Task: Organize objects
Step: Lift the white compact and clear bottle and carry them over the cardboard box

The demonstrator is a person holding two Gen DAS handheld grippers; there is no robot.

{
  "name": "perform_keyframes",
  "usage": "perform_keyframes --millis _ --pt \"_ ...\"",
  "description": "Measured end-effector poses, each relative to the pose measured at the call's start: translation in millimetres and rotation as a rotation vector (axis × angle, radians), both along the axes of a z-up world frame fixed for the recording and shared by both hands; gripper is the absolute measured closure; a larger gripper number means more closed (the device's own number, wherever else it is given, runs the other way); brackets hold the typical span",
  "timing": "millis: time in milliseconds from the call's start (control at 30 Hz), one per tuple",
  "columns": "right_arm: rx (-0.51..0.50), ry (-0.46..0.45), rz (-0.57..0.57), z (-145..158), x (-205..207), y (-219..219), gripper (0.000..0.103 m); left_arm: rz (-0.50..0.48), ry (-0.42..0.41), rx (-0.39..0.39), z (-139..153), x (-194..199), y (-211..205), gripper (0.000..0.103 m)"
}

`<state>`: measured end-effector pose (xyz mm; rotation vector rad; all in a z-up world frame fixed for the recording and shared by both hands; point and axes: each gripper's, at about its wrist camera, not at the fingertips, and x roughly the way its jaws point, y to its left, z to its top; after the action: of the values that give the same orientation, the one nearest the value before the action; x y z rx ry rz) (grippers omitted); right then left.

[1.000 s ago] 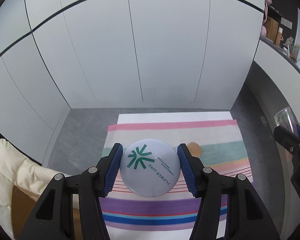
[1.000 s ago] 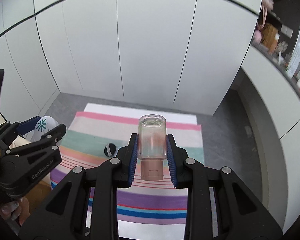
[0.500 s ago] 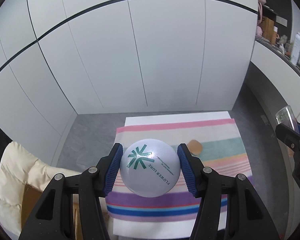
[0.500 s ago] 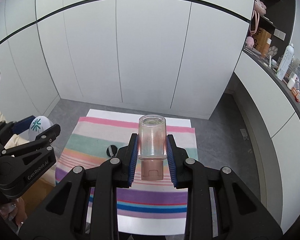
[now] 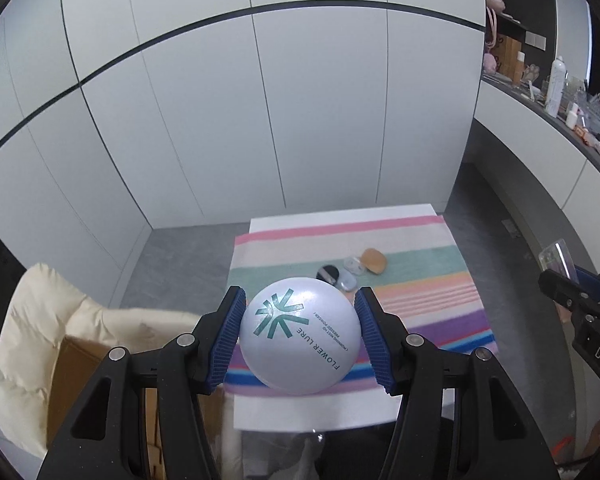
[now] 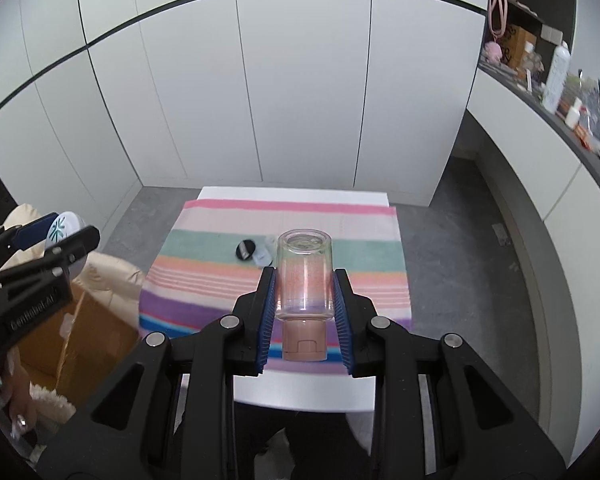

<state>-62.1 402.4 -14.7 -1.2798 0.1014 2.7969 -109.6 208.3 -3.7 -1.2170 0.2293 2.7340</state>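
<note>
both grippers pulled back from cloth [image 5: 420, 280]

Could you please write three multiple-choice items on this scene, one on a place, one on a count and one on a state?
1. Where does the black round puff lie?
A. on the striped cloth's green band
B. on the grey floor
C. on the wall shelf

2. How many small items lie loose on the striped cloth?
A. one
B. four
C. seven

3. What is the state of the right gripper?
A. open and empty
B. shut on the clear bottle
C. shut on the white compact

Key: 1 A, the left wrist view shows it on the green band. 2 B, the puff, two clear cases and a tan sponge are there. 3 B, its blue pads press both sides of the clear bottle.
</note>
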Motion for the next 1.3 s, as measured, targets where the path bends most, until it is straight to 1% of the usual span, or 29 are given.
perform_keyframes --millis 133,267,333,433,533,600,700,867,1067,1167,1300 --pt "0.013 0.008 -0.014 -3 35 1 0.075 0.009 -0.014 0.005 -4 29 -7 0.045" --pt "-0.037 -0.024 -0.035 -18 69 6 0.075 -0.002 -0.051 0.023 -17 54 -13 0.045" --pt "-0.035 -0.032 -0.049 -23 84 9 0.075 -0.004 -0.076 0.030 -24 64 -17 0.045" --pt "-0.016 -0.060 -0.081 -32 106 14 0.075 -0.019 -0.108 0.021 -31 75 -15 0.045" --pt "-0.051 -0.095 -0.099 -41 125 21 0.075 -0.045 -0.114 0.014 -35 82 -7 0.045" --pt "-0.055 -0.106 -0.104 -44 132 23 0.075 -0.064 -0.118 0.016 -37 85 -2 0.045" --pt "-0.043 -0.107 -0.114 -44 139 25 0.075 -0.089 -0.114 0.005 -38 89 6 0.045" --pt "-0.037 -0.108 -0.128 -42 139 26 0.075 -0.091 -0.118 0.004 -40 85 -1 0.045" --pt "-0.019 -0.127 -0.087 -42 127 12 0.075 -0.047 -0.124 0.021 -38 79 -24 0.045" --pt "-0.008 -0.129 -0.052 -43 120 -3 0.075 -0.021 -0.125 0.024 -37 79 -39 0.045" --pt "-0.004 -0.134 0.008 -45 111 -29 0.075 0.037 -0.124 0.028 -37 81 -67 0.045"
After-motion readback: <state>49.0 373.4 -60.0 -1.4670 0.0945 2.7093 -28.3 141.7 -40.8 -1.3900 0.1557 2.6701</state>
